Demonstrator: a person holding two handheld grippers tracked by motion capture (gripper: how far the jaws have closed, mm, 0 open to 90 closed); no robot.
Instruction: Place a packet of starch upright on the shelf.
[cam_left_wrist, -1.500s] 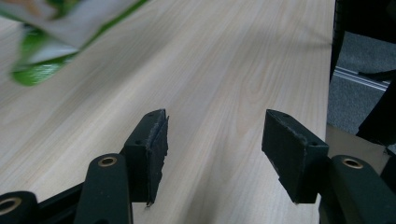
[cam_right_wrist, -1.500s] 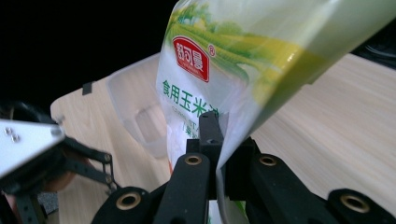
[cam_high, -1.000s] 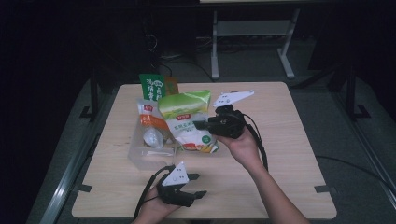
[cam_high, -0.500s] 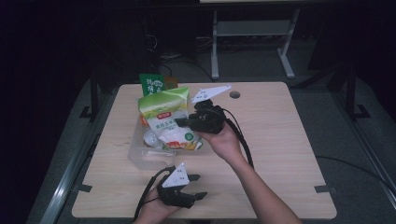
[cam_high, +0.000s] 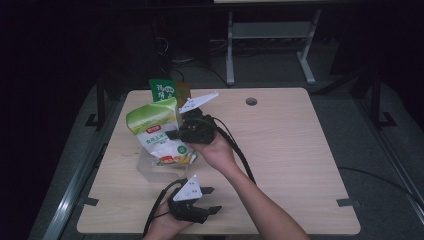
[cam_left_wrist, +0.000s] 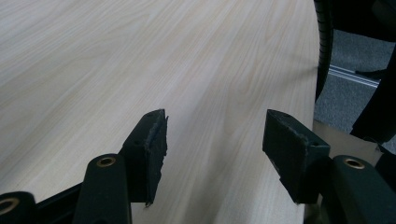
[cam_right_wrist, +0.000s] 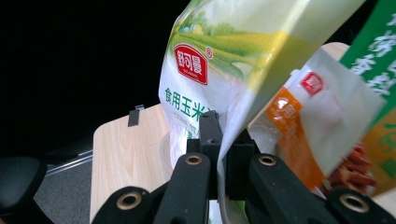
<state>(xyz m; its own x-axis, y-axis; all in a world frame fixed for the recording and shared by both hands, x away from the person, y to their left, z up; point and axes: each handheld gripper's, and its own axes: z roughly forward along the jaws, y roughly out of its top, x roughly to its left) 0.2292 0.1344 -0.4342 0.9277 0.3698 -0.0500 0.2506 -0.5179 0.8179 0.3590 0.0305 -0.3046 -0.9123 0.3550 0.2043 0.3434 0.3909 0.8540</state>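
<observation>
- The right gripper (cam_high: 175, 135) was clamped on the edge of a green-and-white corn starch bag (cam_high: 157, 130), lifted above a clear plastic bin (cam_high: 145, 167) at the table's (cam_high: 290, 150) left side.
- The left gripper (cam_high: 210, 199) rested near the table's front edge, jaws apart, nothing between them.
- An orange-labelled packet (cam_right_wrist: 303, 126) showed just behind the bag.

The right half of the pale wooden table (cam_high: 295, 150) lies bare, open for passage apart from a small round cable hole (cam_high: 251, 101) near the far edge. Left of that hole, the way is crowded: a yellow-green plastic food bag (cam_high: 152, 125) is lifted above a clear plastic tray (cam_high: 146, 167), with a dark green packet (cam_high: 163, 90) and an orange packet (cam_right_wrist: 292, 135) behind. The near strip of table below the tray is bare.
</observation>
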